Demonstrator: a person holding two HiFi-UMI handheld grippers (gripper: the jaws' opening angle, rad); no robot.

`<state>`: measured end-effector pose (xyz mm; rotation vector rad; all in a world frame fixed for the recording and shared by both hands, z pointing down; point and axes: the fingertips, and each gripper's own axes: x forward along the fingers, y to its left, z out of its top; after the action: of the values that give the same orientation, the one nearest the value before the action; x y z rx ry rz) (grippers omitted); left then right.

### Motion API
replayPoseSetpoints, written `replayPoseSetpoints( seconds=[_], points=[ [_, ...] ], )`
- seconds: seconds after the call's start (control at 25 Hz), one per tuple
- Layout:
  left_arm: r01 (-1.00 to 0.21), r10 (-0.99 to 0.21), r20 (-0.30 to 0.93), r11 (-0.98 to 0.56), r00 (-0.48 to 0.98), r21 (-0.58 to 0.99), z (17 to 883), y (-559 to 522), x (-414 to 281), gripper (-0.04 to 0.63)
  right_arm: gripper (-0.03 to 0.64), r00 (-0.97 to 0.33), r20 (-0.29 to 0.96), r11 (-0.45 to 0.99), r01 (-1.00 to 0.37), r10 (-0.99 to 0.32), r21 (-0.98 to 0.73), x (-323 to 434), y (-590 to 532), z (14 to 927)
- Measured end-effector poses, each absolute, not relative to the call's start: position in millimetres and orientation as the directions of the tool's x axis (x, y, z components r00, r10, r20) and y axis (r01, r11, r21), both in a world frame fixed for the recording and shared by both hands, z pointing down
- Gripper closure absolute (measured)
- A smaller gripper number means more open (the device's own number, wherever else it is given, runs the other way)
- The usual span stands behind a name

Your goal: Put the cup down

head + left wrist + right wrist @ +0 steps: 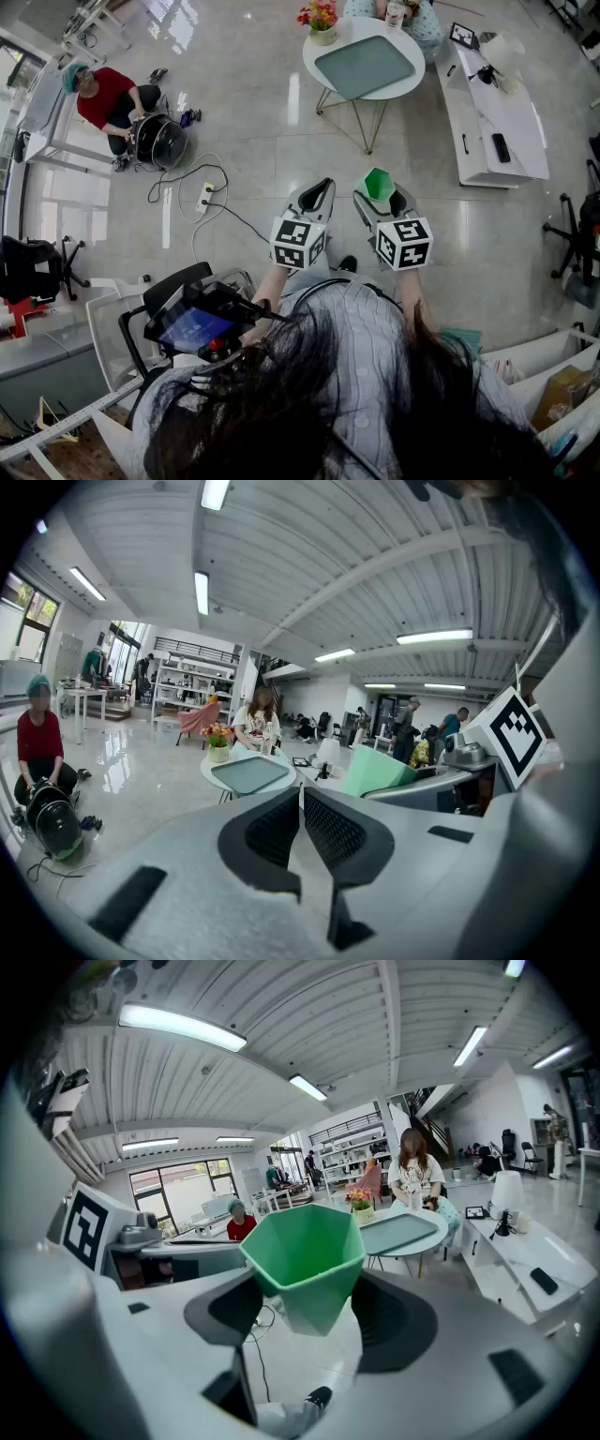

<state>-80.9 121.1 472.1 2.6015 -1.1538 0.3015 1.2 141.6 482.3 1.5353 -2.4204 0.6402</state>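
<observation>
In the head view my right gripper [380, 194] is held out over the floor, shut on a green faceted cup [379, 184]. The right gripper view shows the cup [305, 1255] upright, mouth up, clamped between the two wide-set jaws of that gripper [309, 1302]. My left gripper [319, 194] hovers just to its left, level with it. Its pads meet with nothing between them, so the left gripper [300, 794] is shut and empty. The cup [375, 772] shows at the right in the left gripper view.
A round white table [323, 80] carrying a grey-green tray [364, 64] and flowers [319, 19] stands ahead; a person sits behind it. A long white bench [497, 112] lies at right. A person in red [103, 94] crouches at left near a power strip and cable [204, 197].
</observation>
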Motion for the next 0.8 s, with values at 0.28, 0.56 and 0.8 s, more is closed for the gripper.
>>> replayPoseSetpoints(
  seconds=[0.28,0.56,0.8],
  points=[
    [-0.756,-0.694,0.311,-0.631,0.650,0.172,475,134,-83,0.568,0.310,-0.450,0.397,0.377,-0.892,-0.800,-0.251,-1,154,485],
    [-0.765,-0.703,0.309,-0.620,0.640,0.174,473,135,-90,0.569,0.310,-0.454,0.375,0.366,-0.887,-0.808,-0.282,-4,160,482],
    [-0.765,-0.700,0.316,-0.616,0.641,0.187,477,130,-90,0.568,0.310,-0.447,0.379,0.352,-0.889,-0.810,-0.294,2,154,485]
  ],
)
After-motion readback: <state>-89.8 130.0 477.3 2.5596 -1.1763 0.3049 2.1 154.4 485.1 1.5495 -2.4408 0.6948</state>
